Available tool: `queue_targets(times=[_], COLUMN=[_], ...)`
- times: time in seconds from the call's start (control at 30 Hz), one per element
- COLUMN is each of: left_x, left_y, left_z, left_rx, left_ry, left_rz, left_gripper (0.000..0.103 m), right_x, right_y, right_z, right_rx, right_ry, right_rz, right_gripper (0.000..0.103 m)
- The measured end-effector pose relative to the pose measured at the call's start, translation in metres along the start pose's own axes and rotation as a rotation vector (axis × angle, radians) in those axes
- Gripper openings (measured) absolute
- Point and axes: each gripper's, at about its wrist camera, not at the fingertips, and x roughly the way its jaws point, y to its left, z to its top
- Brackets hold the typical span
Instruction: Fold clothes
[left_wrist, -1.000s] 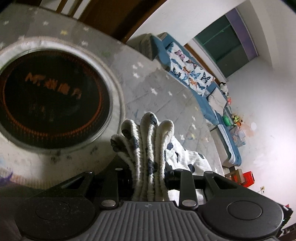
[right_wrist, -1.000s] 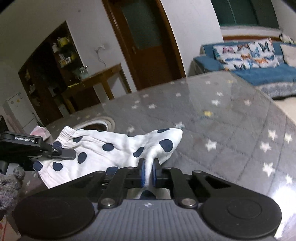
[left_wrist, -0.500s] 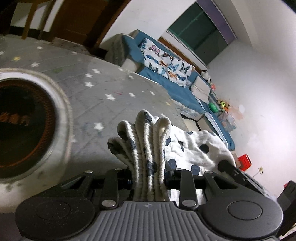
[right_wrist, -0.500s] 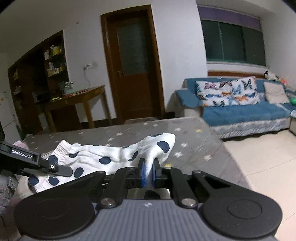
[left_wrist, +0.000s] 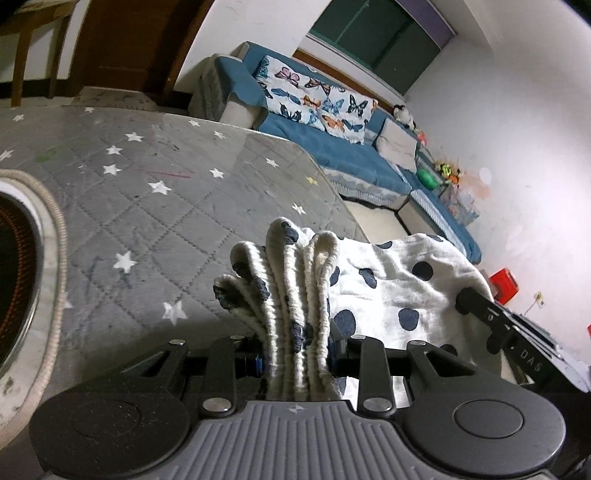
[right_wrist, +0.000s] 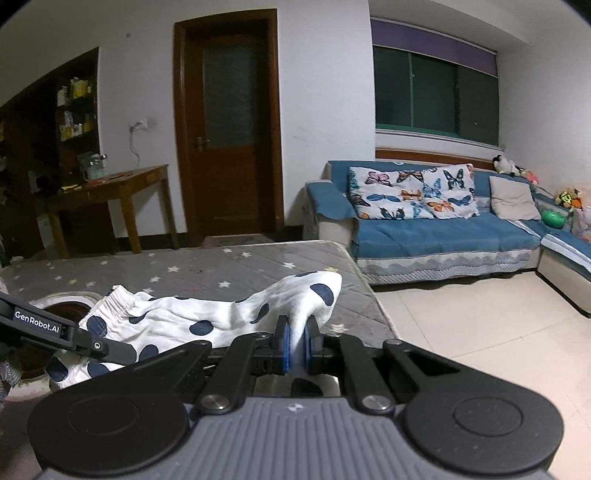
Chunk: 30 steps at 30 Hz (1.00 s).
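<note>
A white garment with dark blue dots (right_wrist: 207, 317) hangs stretched between both grippers above the grey star-print table (right_wrist: 229, 266). My left gripper (left_wrist: 295, 360) is shut on its bunched, ribbed waistband (left_wrist: 291, 280), and the rest of the cloth (left_wrist: 402, 288) spreads to the right toward the other gripper's black body (left_wrist: 517, 336). My right gripper (right_wrist: 295, 343) is shut on a thin corner of the same garment. In the right wrist view the left gripper's arm (right_wrist: 66, 334) crosses the cloth at the lower left.
A round heater opening with a pale rim (left_wrist: 55, 258) sits in the table at the left. The table's right edge (right_wrist: 369, 291) drops to a tiled floor (right_wrist: 480, 325). A blue sofa with butterfly cushions (right_wrist: 424, 229), a wooden side table (right_wrist: 118, 188) and a door (right_wrist: 227, 125) stand beyond.
Both grippers have lifted the garment and carried it toward the table's right edge. The heater opening has slid to the left of the left wrist view, and the right wrist view has tilted up.
</note>
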Motion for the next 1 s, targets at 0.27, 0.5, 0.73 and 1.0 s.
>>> queue_targets(times=[0.27, 0.5, 0.73, 1.0], left_x=[0.026, 0.039, 0.049, 0.055], left_y=[-0.009, -0.009, -0.004, 0.001], left_z=[-0.005, -0.009, -0.016, -0.021], left_rx=[0.02, 0.024, 0.024, 0.025], left_ry=[0.036, 0.059, 0.089, 0.108], left_rz=[0.018, 0.035, 0.059, 0.081], left_gripper=[0.033, 0.035, 0.035, 0.044], right_x=[0.014, 0.028, 0.043, 0.058], right_y=[-0.013, -0.018, -0.017, -0.022], right_z=[-0.012, -0.022, -0.035, -0.045], right_rx=[0.009, 0.01, 0.019, 0.034], right_ry=[0.031, 0.07, 0.117, 0.167], right_rz=[-0.03, -0.044, -0.041, -0.043], right_gripper=[0.007, 0.007, 0.007, 0.008])
